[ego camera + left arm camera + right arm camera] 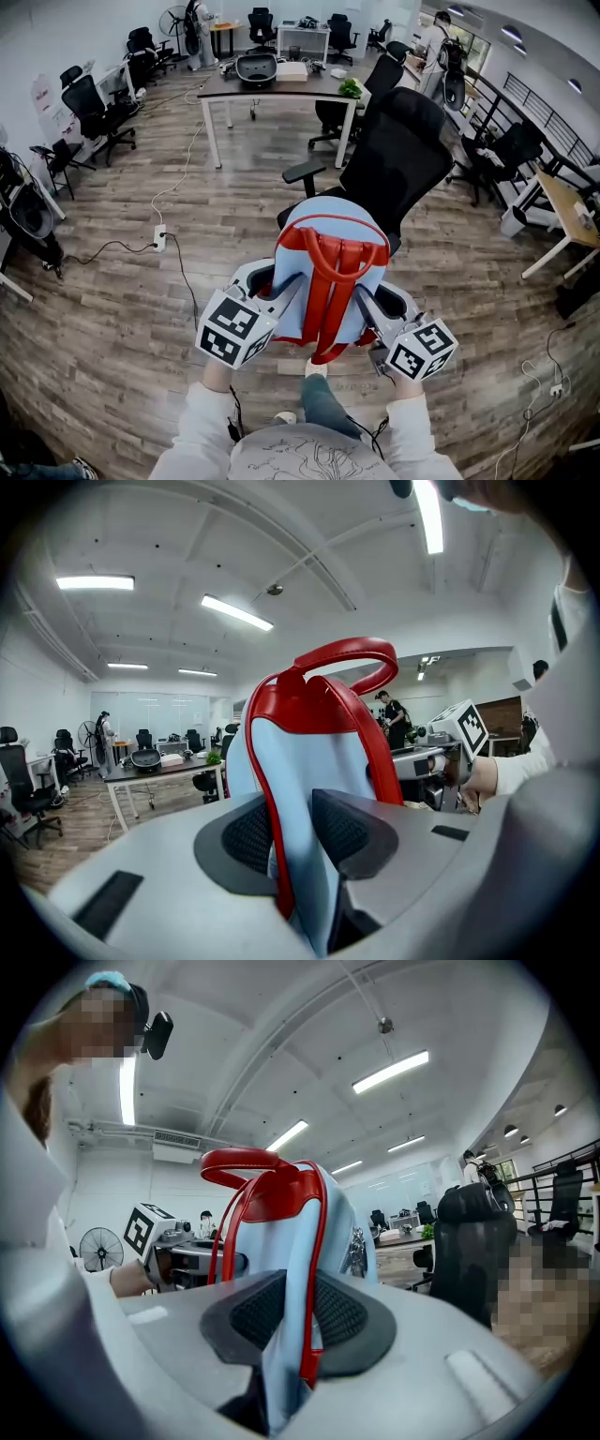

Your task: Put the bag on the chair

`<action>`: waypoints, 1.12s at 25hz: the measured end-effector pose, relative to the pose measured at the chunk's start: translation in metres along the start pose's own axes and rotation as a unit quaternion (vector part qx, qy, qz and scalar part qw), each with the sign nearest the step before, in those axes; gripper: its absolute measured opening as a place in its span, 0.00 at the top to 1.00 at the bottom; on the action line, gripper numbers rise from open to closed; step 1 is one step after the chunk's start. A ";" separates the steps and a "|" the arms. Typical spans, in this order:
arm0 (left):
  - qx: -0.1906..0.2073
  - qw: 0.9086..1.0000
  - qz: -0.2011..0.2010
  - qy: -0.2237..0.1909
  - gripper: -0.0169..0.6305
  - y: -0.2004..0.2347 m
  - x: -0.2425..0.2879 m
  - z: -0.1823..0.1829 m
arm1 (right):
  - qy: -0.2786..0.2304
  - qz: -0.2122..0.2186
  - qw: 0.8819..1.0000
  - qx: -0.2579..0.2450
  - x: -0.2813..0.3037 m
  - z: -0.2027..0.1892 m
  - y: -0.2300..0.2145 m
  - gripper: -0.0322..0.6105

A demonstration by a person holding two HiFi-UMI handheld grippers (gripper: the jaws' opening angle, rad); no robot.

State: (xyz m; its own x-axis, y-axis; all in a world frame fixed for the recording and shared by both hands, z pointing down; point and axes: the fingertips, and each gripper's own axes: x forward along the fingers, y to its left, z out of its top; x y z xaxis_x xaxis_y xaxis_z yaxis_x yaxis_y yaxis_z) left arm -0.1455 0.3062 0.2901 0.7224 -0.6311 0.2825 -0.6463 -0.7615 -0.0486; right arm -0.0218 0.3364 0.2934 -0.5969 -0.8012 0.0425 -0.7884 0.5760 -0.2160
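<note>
Holding the light-blue backpack [330, 246] upright by its two sides, I have the left gripper [279, 292] clamped on its left edge, with the dark pads [349, 829] pressing blue fabric and red piping between them. The right gripper [371, 311] is clamped the same way on the right edge. The red handle [336, 246] arches over the top and the red straps [330, 314] hang down the face turned towards me.

The backpack sits right in front of the black mesh office chair [405, 150] and covers most of the seat from my head view, so I cannot tell whether its bottom touches the seat. The chair's tall backrest rises just beyond the bag's top edge, and its left armrest [304, 172] juts out clear of the bag.

To the left of the chair the wooden floor [112, 309] is bare apart from a white power strip [160, 240] and its cable [183, 164]. A white desk [281, 90] stands well beyond the chair. On the right it is tighter, with a wood-topped desk [562, 202] and more black chairs [506, 150] near
</note>
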 end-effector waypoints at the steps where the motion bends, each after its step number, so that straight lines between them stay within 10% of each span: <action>1: -0.001 1.000 0.001 0.000 0.79 0.004 0.007 0.002 | 0.000 0.001 1.000 -0.001 0.005 0.002 -0.007 0.80; 28: -0.019 0.998 0.064 0.004 0.79 0.135 0.217 0.059 | 0.014 0.058 0.998 -0.010 0.159 0.058 -0.221 0.80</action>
State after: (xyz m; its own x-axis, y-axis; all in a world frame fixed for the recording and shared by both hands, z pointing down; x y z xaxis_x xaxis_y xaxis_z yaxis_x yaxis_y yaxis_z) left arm -0.0614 0.0579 0.2882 0.6316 -0.7212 0.2846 -0.7420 -0.6687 -0.0477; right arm 0.0656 0.0721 0.2908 -0.6877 -0.7245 0.0465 -0.7168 0.6676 -0.2010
